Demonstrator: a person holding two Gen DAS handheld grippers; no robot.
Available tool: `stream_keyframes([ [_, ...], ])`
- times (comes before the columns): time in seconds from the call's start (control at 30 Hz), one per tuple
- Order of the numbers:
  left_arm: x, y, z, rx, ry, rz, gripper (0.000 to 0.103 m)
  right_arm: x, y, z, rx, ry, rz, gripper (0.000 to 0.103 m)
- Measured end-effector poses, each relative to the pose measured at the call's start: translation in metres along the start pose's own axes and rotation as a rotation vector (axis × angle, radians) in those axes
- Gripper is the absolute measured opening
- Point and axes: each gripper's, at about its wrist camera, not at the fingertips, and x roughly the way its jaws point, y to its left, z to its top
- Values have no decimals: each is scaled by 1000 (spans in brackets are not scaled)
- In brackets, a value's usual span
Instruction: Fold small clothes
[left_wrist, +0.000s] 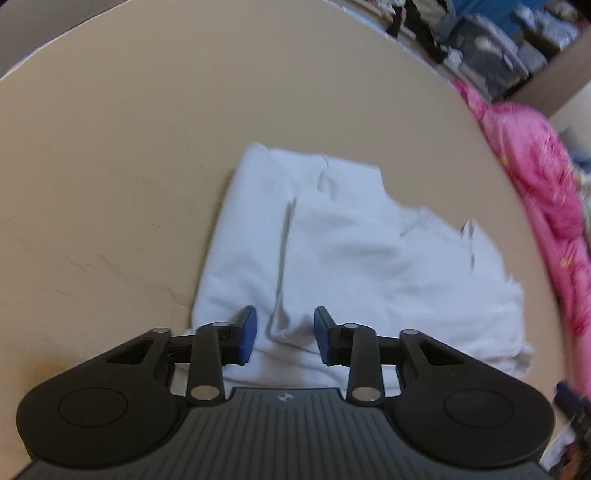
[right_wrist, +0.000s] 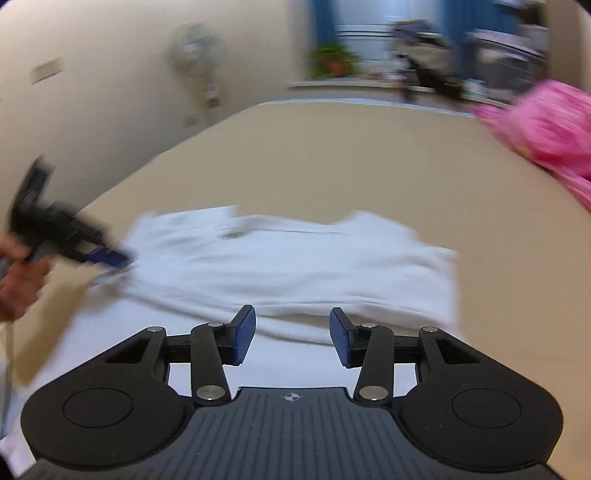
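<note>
under both grippers, a white garment (left_wrist: 343, 251) lies partly folded on a beige table (left_wrist: 110, 166). the left gripper (left_wrist: 284, 334) points down over the garment's near edge; its blue pads stand apart with a soft ridge of cloth rising between them, and the pads do not appear to press on it. ahead of that gripper the cloth runs away in a long fold line, ending at a rounded far edge with bare tabletop beyond and wide bare tabletop off to its left. to its right the garment's ragged edge stops short of a pink garment (left_wrist: 535, 177) heaped at the table's rim.

the right gripper (right_wrist: 291, 334) hovers at the garment's long side, jaws apart, nothing between them. past its tips the cloth spreads crosswise, blurred; clear table lies beyond and to its right. at far left of that view a hand (right_wrist: 18, 273) holds the left gripper at the cloth's end.
</note>
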Motion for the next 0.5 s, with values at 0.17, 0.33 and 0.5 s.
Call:
stream_keyframes([
  [0.17,-28,-19,-6,82,-114,56,1,11,-60,-17,295,3,-157,47],
  [0.33,-48,-20,-18,97,-175,166,2,24,-76,-7,368,-40,-168,47],
  [0.5,-42,-24,-17,65,-226,239,3,55,-83,-11,344,17,-201,47],
])
